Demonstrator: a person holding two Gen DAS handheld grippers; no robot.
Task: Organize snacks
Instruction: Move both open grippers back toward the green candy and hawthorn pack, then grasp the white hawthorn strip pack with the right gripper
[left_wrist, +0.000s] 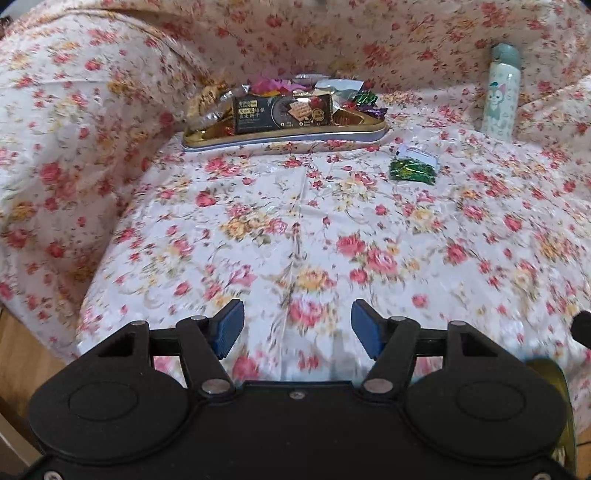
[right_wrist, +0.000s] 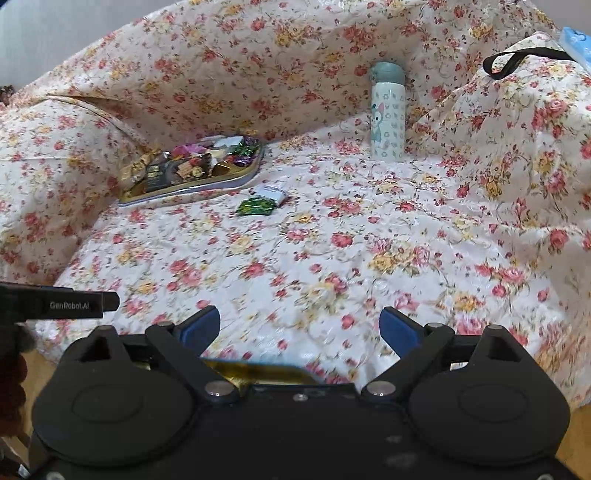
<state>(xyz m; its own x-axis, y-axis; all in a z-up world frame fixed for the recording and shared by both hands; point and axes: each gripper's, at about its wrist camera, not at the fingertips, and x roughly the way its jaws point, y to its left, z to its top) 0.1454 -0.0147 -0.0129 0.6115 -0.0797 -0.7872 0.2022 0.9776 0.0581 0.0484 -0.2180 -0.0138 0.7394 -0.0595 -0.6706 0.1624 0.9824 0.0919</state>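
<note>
A gold tray (left_wrist: 284, 134) (right_wrist: 184, 192) full of wrapped snacks, with a black biscuit box (left_wrist: 280, 112) leaning in it, sits at the back of the floral-covered table. A green candy packet (left_wrist: 412, 171) (right_wrist: 255, 206) and a small white packet (left_wrist: 417, 152) (right_wrist: 271, 192) lie on the cloth just right of the tray. My left gripper (left_wrist: 297, 328) is open and empty, low over the near part of the table. My right gripper (right_wrist: 299, 326) is open and empty, also far from the snacks.
A white and teal bottle (left_wrist: 501, 92) (right_wrist: 387, 110) stands at the back right. A gold object (right_wrist: 258, 371) (left_wrist: 554, 391) lies at the table's near edge under the right gripper. The cloth rises in folds behind and at both sides. A black strap (right_wrist: 517, 61) shows at the far right.
</note>
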